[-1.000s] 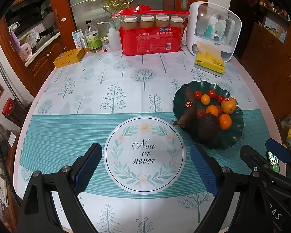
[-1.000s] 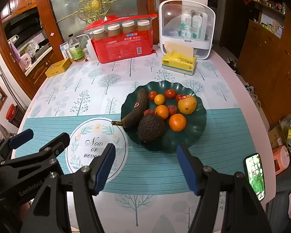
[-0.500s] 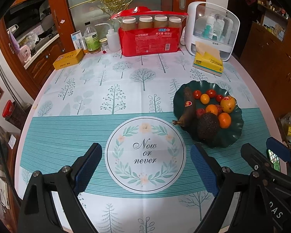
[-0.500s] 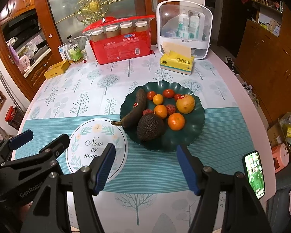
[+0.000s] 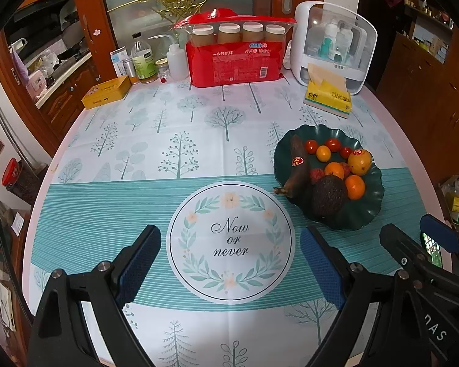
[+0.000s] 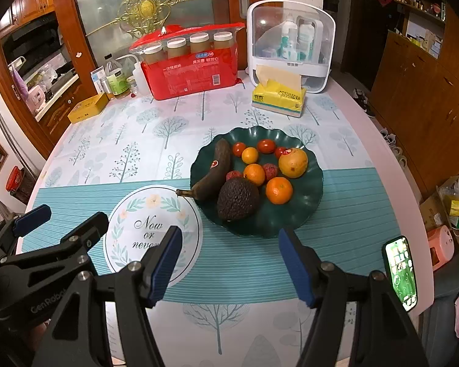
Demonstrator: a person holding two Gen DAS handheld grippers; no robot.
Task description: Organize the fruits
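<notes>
Dark green scalloped plate [image 6: 303, 211] of fruit just ahead of the right tongs [image 6: 229, 260], ahead and to the right of the left tongs [image 5: 231, 263]. On it: blackened banana [image 6: 215, 171] with stem over the rim, dark avocado [image 6: 237, 198], tangerines [image 6: 279, 190], cherry tomatoes [image 6: 266, 146], a yellow-red mango [image 6: 293, 162]. Both tongs spread wide above the tabletop [image 5: 168, 140], gripping nothing. Beyond the plate, a yellow tissue pack [image 6: 278, 99] and red package of paper cups [image 6: 189, 73]. Lit phone [image 6: 401, 272] right of the right tongs.
</notes>
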